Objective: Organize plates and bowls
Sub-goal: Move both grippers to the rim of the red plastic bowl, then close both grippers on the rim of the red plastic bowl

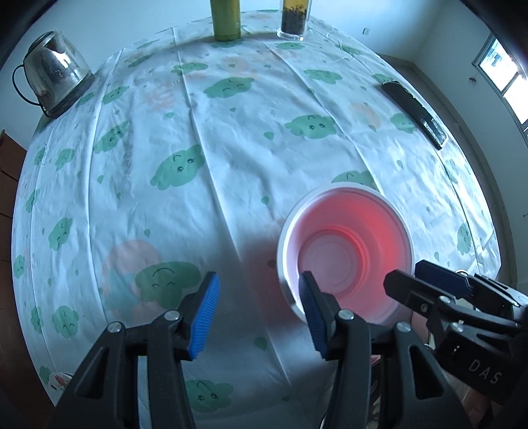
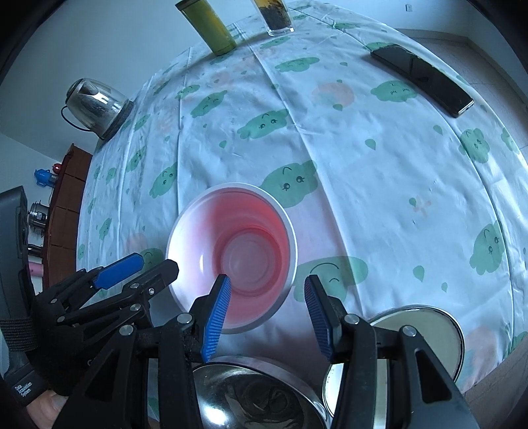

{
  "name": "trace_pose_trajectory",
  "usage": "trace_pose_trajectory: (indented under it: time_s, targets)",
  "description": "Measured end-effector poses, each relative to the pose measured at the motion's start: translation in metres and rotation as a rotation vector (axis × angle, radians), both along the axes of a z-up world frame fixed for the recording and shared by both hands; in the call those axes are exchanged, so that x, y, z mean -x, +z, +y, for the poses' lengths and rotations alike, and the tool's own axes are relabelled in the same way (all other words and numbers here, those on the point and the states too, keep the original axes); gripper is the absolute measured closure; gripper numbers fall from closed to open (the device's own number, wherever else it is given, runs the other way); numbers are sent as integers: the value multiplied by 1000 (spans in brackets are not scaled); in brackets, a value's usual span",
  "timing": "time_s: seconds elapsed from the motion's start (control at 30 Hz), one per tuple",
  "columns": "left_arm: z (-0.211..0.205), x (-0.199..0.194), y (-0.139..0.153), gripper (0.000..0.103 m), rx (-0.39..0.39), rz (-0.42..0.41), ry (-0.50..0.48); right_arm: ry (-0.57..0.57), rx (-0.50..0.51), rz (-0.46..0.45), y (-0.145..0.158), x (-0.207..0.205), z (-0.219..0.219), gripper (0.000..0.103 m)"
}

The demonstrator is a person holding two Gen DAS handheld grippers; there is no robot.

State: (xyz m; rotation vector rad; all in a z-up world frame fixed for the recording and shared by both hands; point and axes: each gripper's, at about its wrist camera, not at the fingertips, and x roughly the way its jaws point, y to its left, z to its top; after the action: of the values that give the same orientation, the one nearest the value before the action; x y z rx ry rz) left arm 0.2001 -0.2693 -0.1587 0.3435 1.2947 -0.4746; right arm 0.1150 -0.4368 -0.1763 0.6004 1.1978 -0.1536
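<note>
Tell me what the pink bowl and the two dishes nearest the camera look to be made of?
Pink bowl: probably thin plastic, matte; light glows red through its wall and moulded rings step down inside. Metal bowl: likely stainless steel, shiny, with mirror-like reflections. Plate: apparently metal too, with a bright rim and duller centre.

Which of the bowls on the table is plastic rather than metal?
The pink-and-white plastic bowl, standing alone mid-table; the shiny steel bowl sits at the near edge beside a round metal plate.

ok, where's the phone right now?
The phone lies flat near the table's far right edge in both wrist views, right of the glass jar, well beyond the pink bowl.
</note>
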Motion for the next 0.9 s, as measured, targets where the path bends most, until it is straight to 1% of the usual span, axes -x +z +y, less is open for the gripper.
trace_pose_trajectory:
  time_s: [0.2,0.27,0.3,0.33,0.37,0.4,0.5,0.7,0.9]
  targets:
    - [-2,-2,-7,55,-6,23,-2,-16,-23,20,-9,-4,-3,54]
    - [-3,-1,-9,61,-9,23,-11,-8,-23,23,-10,-6,-2,60]
    - [-4,-1,-9,69,-8,27,-17,-4,-24,27,-10,-7,-1,65]
    - [-6,-1,-11,81,-3,41,-25,-3,-27,30,-11,-8,0,71]
    - [-6,-1,-12,87,-2,51,-28,2,-30,36,-12,-9,1,75]
    - [-7,-1,-13,90,-4,55,-28,6,-34,37,-14,-10,2,79]
    - [-8,1,-12,91,-15,37,-39,18,-28,33,-14,-11,5,85]
    - [-5,1,-6,93,7,32,-48,15,-24,20,-12,-10,5,86]
    - [-2,2,4,93,14,16,-41,29,-6,-8,1,-7,10,86]
